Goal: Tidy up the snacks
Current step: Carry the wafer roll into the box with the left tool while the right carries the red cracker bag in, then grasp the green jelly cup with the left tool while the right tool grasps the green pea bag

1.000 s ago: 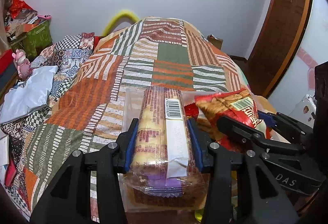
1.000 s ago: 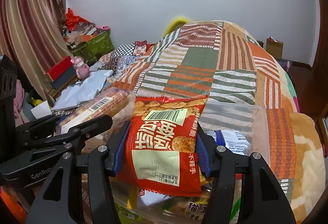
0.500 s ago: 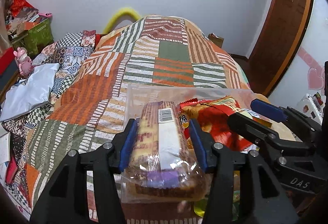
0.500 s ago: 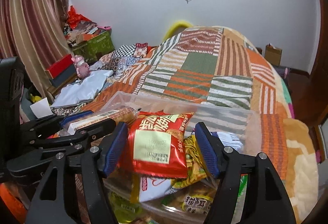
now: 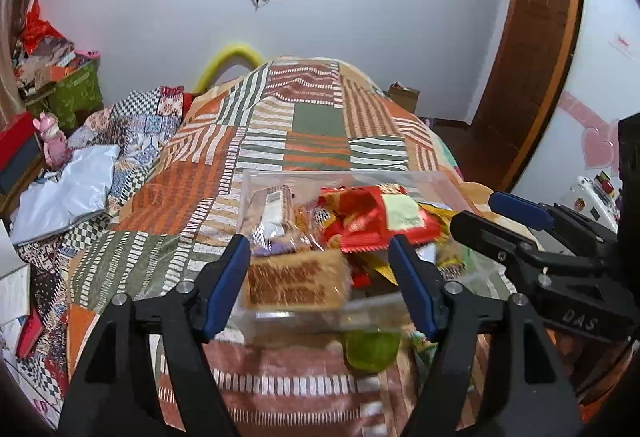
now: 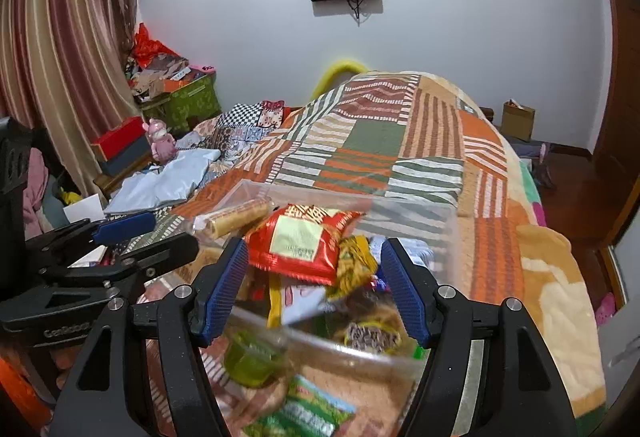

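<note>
A clear plastic bin (image 5: pixel 352 179) (image 6: pixel 448 237) sits on the patchwork bed and holds several snacks. A wrapped roll cake (image 5: pixel 274 209) (image 6: pixel 236 219) lies at its left end. A red chip bag (image 5: pixel 376 221) (image 6: pixel 306 245) lies on top of the pile, beside yellow packets (image 6: pixel 354 261). My left gripper (image 5: pixel 320 277) is open and empty, just in front of the bin. My right gripper (image 6: pixel 314 289) is open and empty, above the bin's near side. It also shows in the left wrist view (image 5: pixel 520 221), as the left one does in the right wrist view (image 6: pixel 124 237).
The patchwork quilt (image 5: pixel 304 125) covers the bed. Clothes and a grey bag (image 5: pixel 68 193) lie at the left. Boxes and a pink toy (image 6: pixel 160 137) stand by the curtain. A wooden door (image 5: pixel 532 49) is at the right. A green cup (image 5: pixel 372 351) shows low in the bin.
Both grippers opened and pulled back. The roll cake and the red chip bag left the jaws and now lie in the bin.
</note>
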### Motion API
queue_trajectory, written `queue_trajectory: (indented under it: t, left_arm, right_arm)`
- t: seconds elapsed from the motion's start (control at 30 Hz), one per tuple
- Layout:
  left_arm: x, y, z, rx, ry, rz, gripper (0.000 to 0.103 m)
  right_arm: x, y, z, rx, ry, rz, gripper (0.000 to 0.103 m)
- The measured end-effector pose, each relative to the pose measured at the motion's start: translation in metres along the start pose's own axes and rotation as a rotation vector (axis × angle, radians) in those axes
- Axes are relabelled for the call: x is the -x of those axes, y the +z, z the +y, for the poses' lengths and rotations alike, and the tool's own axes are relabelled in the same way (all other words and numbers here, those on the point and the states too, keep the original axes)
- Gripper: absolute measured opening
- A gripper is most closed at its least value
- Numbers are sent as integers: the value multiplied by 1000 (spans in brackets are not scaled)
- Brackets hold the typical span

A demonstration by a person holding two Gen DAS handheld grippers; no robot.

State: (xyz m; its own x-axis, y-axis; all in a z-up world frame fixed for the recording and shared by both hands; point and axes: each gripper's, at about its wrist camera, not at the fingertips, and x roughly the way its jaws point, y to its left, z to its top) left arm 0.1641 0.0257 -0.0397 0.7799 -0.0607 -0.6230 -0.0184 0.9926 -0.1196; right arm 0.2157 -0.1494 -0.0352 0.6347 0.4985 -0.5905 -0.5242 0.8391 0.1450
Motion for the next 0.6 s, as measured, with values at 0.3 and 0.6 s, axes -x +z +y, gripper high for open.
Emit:
queue_trajectory:
  t: [0.3,0.6]
  left_arm:
    - [26,-31,-15,-38,9,-12,83]
    - [22,-61,-5,12,-5,56,83]
  right_arm:
    - [22,-26,-5,-40,9,14,69]
    - [17,-67,-5,-62,17,99,69]
